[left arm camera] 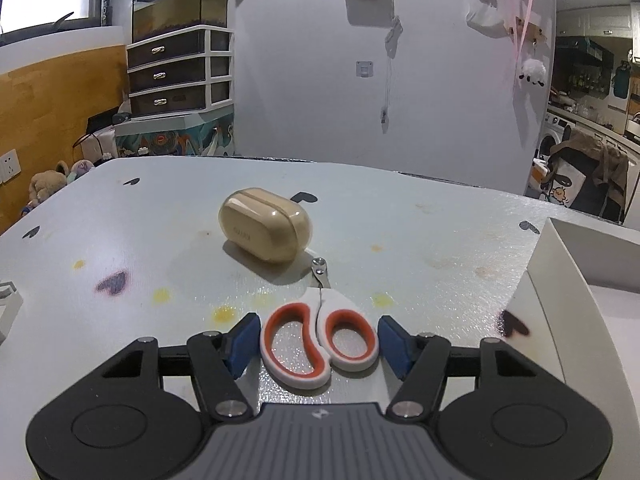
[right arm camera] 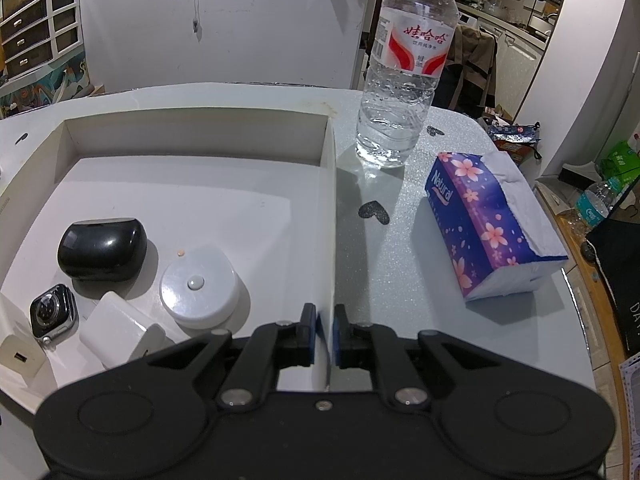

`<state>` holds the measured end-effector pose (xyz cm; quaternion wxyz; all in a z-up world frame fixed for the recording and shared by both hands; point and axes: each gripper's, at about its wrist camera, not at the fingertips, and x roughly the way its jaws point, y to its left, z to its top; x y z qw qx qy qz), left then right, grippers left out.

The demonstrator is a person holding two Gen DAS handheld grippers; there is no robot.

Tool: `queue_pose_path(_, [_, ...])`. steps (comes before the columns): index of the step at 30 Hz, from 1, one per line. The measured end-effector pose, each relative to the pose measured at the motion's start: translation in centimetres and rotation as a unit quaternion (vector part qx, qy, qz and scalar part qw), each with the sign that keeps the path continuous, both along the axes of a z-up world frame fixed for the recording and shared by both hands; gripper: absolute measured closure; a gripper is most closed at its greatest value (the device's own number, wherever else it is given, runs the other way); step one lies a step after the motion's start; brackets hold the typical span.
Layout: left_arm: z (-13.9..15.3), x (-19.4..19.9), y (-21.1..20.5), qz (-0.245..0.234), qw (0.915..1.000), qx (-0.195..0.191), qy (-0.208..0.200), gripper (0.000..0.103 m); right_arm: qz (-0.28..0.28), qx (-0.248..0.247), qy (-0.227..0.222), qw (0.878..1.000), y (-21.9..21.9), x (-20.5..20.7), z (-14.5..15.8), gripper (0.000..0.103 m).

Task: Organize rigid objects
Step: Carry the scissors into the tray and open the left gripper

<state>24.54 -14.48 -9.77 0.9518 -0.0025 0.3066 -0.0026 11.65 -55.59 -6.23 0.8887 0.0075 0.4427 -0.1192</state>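
Left gripper (left arm camera: 318, 338) clamps blue pads on white-orange plastic scissors (left arm camera: 318, 344), flat on speckled table (left arm camera: 160, 232) near glossy beige case (left arm camera: 265, 229). Right gripper (right arm camera: 324, 334) pinches thin wall of white box (right arm camera: 330, 216) holding black case (right arm camera: 102, 249), round puck (right arm camera: 198, 290)

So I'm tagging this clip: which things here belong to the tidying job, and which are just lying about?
Part of the job:
- scissors between left gripper pads
- beige case
- white box, wall pinched by right gripper
- black case, watch, puck

Lying about:
- water bottle
- tissue pack
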Motion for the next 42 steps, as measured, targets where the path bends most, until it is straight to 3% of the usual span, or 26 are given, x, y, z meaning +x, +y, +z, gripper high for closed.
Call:
queue_pose_path(8, [0.2,-0.6,0.4,0.008,0.9998,-0.014,-0.009,0.038,0.0,-0.001,0.0,1.0,0.0,0.0,0.0,0.094])
queue_pose_path(11, [0.5,-1.7,0.7,0.02,0.9988,-0.022,-0.038,0.038,0.0,-0.001,0.0,1.0,0.0,0.0,0.0,0.094])
queue_pose_path(16, [1.2,-3.8,-0.6,-0.002,0.997,0.003,-0.077,0.038,0.0,-0.001,0.0,1.0,0.0,0.0,0.0,0.094])
queue_pose_path(21, [2.3,-6.0,-2.8,-0.047,0.9933,0.017,-0.104,0.038,0.0,-0.002,0.001,1.0,0.1,0.1,-0.1,0.094])
queue_pose_path(27, [5.5,-8.2,-5.8,-0.122,0.9829,-0.028,-0.135,0.038,0.001,-0.004,0.002,1.0,0.1,0.1,-0.1,0.094])
queue_pose_path(30, [6.6,-8.0,-8.2,-0.161,0.9783,-0.054,-0.119,0.038,0.001,-0.005,0.002,1.0,0.2,0.1,-0.1,0.094])
queue_pose_path(34, [8.2,-7.5,-12.8,-0.219,0.9689,-0.058,-0.099,0.038,0.001,-0.003,0.002,1.0,0.1,0.1,-0.1,0.094])
queue_pose_path(42, [9.1,-6.0,-21.4,-0.296,0.9517,-0.035,-0.074,0.039,0.001,-0.003,0.002,1.0,0.1,0.1,-0.1,0.094])
